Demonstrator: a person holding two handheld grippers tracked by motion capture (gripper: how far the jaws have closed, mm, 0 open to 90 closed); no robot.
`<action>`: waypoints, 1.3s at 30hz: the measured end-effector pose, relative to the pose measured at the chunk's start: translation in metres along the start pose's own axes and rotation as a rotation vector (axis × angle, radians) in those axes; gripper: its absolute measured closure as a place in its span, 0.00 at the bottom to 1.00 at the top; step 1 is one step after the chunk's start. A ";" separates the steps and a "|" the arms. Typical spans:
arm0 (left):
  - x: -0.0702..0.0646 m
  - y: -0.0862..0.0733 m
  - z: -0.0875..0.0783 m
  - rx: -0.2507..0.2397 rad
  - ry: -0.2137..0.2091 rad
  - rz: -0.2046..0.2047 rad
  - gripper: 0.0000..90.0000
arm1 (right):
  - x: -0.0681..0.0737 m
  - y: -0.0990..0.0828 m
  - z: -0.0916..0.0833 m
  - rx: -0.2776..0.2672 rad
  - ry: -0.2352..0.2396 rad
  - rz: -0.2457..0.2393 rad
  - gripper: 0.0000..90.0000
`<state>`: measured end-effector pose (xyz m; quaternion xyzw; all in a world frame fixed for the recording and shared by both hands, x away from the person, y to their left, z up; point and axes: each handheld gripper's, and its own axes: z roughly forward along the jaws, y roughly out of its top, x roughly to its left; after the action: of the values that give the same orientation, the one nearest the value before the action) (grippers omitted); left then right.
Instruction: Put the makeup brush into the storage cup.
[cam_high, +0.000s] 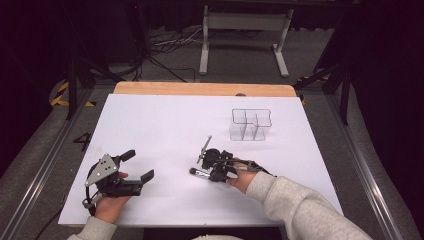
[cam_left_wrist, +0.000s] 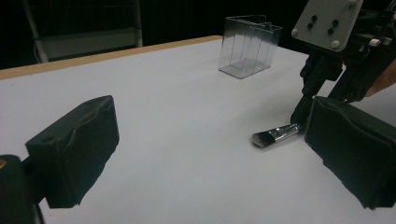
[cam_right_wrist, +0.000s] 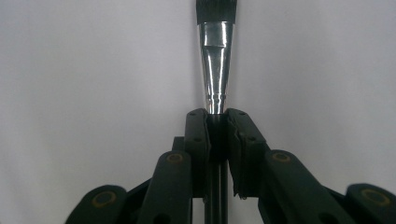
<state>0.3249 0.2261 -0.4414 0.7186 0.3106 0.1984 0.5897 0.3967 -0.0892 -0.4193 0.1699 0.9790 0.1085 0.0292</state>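
Observation:
A makeup brush (cam_high: 197, 172) with a silver ferrule and dark bristles lies low over the white table top (cam_high: 160, 125), near the front middle. My right gripper (cam_high: 209, 174) is shut on the brush's dark handle just behind the ferrule. In the right gripper view the brush (cam_right_wrist: 215, 60) runs straight out from the closed gripper (cam_right_wrist: 217, 116). In the left gripper view the brush (cam_left_wrist: 273, 135) has its bristle tip at the table, with the right gripper (cam_left_wrist: 301, 119) behind it. My left gripper (cam_high: 140, 165) stands open at the front left, nothing between its fingers (cam_left_wrist: 74, 149).
A clear plastic organiser (cam_high: 250, 125) with several compartments stands at the back right of the table; it appears far off as the organiser (cam_left_wrist: 250, 44) in the left gripper view. A wooden strip (cam_high: 200, 89) edges the far side. A metal stand (cam_high: 245, 35) is on the floor beyond.

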 end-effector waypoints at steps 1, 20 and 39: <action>0.000 0.000 0.000 0.000 0.000 -0.001 0.04 | 0.000 0.000 -0.001 -0.004 0.002 -0.002 0.88; 0.000 0.000 0.001 0.003 0.000 -0.001 0.04 | -0.006 -0.009 -0.043 -0.177 -0.019 -0.005 0.88; -0.001 0.000 0.001 0.003 -0.002 0.000 0.05 | -0.017 -0.035 -0.078 -0.444 -0.042 0.041 0.88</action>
<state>0.3248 0.2247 -0.4421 0.7198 0.3102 0.1975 0.5888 0.3939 -0.1432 -0.3506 0.1812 0.9267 0.3183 0.0842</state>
